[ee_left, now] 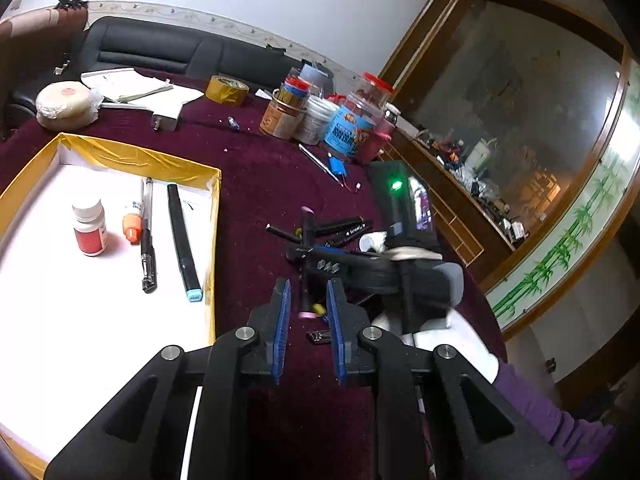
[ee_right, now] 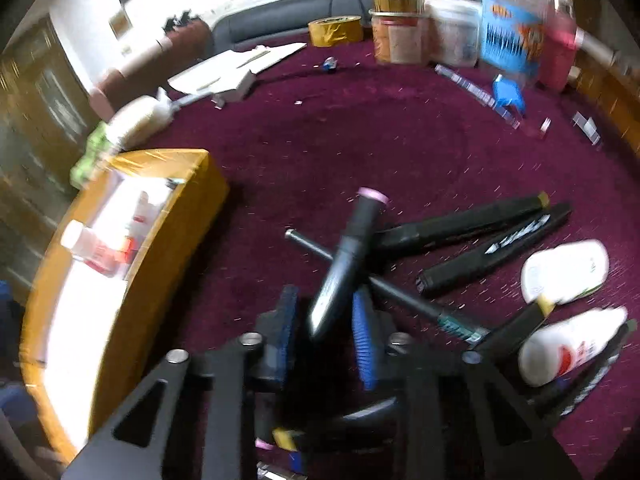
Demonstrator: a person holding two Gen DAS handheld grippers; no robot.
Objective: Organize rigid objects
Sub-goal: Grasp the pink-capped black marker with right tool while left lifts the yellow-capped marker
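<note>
A gold-rimmed white tray [ee_left: 216, 216] holds a red-labelled bottle [ee_left: 90, 226], an orange-capped tube [ee_left: 133, 226], a pen [ee_left: 147, 236] and a black marker [ee_left: 183, 240]. My left gripper [ee_left: 308, 300] is open and empty above the maroon cloth, just right of the tray. My right gripper [ee_right: 326, 312] is shut on a black marker with a pink cap [ee_right: 348, 252] and lifts it above a pile of black markers [ee_right: 472, 224]; this marker also shows in the left wrist view [ee_left: 306, 256]. Two white bottles [ee_right: 564, 272] lie right of the pile.
Jars and cans [ee_left: 320, 112], a gold tape roll [ee_left: 226, 90], papers [ee_left: 132, 88] and a round white pack [ee_left: 64, 104] stand at the back of the round table [ee_right: 360, 128]. A blue item [ee_right: 508, 94] and a thin pen [ee_left: 320, 164] lie nearby.
</note>
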